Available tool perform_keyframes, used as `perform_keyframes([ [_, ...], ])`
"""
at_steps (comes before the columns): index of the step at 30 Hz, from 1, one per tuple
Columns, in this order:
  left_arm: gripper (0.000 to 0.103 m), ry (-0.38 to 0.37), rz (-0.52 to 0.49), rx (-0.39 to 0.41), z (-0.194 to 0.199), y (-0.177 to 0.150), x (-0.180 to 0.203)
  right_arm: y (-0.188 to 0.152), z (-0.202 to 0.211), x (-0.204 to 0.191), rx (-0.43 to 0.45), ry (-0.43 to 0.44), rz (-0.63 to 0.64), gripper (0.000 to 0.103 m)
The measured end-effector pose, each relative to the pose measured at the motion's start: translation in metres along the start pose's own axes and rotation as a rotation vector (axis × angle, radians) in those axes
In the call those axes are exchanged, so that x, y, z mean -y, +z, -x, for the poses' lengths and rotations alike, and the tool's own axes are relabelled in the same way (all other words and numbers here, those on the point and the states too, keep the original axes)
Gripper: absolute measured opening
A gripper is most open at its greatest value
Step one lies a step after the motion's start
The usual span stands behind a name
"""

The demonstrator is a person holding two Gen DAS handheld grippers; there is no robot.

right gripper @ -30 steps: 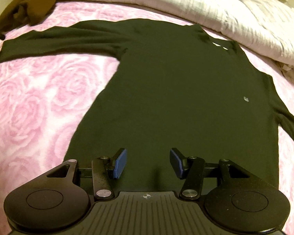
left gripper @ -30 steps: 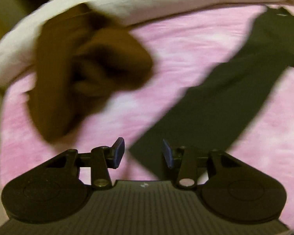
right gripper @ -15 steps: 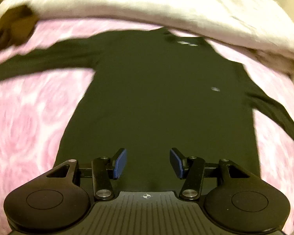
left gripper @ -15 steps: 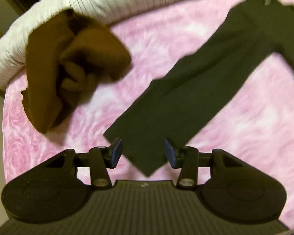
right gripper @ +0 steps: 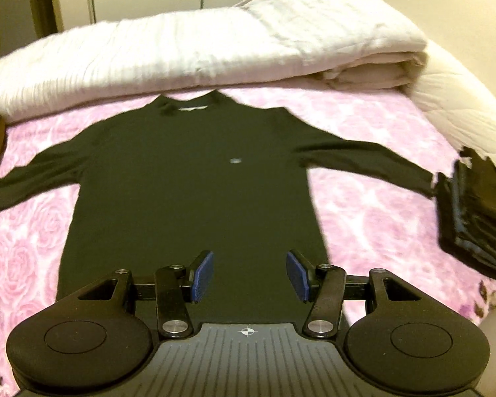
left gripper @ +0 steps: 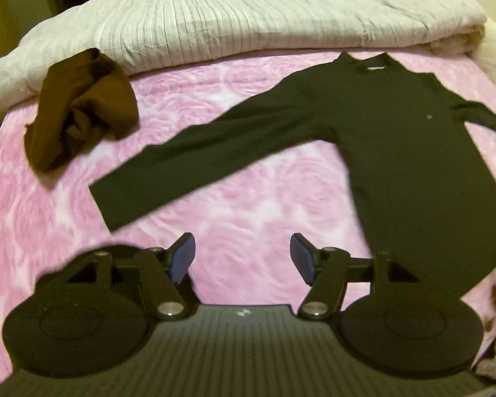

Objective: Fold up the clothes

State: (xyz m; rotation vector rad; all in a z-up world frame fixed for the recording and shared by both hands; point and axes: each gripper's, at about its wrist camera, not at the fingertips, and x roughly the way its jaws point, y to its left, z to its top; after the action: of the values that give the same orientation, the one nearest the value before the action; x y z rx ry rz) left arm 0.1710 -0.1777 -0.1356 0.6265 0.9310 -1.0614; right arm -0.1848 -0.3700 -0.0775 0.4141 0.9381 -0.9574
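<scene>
Broadly, a pink sheet (left gripper: 254,198) fills both views, with a white quilt (left gripper: 215,16) bunched along the top. On it a dark shirt (right gripper: 195,182) lies flat in the centre of the right view, sleeves spread. Upper left of the left view holds a crumpled brown garment (left gripper: 79,109); a folded dark stack (right gripper: 473,218) sits at the right view's right edge. The left gripper (left gripper: 243,258) is opening, nothing between its jaws; the right gripper (right gripper: 249,276) stands apart, empty.
</scene>
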Motion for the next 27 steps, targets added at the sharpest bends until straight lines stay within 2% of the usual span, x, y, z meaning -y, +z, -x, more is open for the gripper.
perform_keyframes([
  [4,0.062,0.017,0.041,0.015,0.041,-0.019,0.057,-0.011,0.018,0.051,-0.029,0.066,-0.011,0.053],
  [7,0.062,0.044,0.04,0.014,0.065,-0.03,0.107,-0.023,0.028,0.08,-0.058,0.119,0.03,0.053],
  [12,0.063,0.022,-0.006,0.02,0.096,-0.036,0.18,-0.039,0.044,0.1,-0.095,0.167,0.144,0.053],
  [14,0.063,-0.01,-0.041,0.038,0.104,-0.033,0.202,-0.041,0.052,0.102,-0.098,0.175,0.167,0.053],
  [19,0.063,-0.083,-0.175,0.082,0.11,-0.016,0.233,-0.044,0.081,0.093,-0.072,0.129,0.182,0.053],
  [22,0.063,-0.09,-0.258,0.113,0.122,-0.013,0.241,-0.049,0.097,0.083,-0.073,0.08,0.143,0.053],
  [27,0.063,-0.089,-0.269,0.144,0.133,-0.02,0.231,-0.05,0.108,0.056,-0.084,0.102,0.129,0.053],
])
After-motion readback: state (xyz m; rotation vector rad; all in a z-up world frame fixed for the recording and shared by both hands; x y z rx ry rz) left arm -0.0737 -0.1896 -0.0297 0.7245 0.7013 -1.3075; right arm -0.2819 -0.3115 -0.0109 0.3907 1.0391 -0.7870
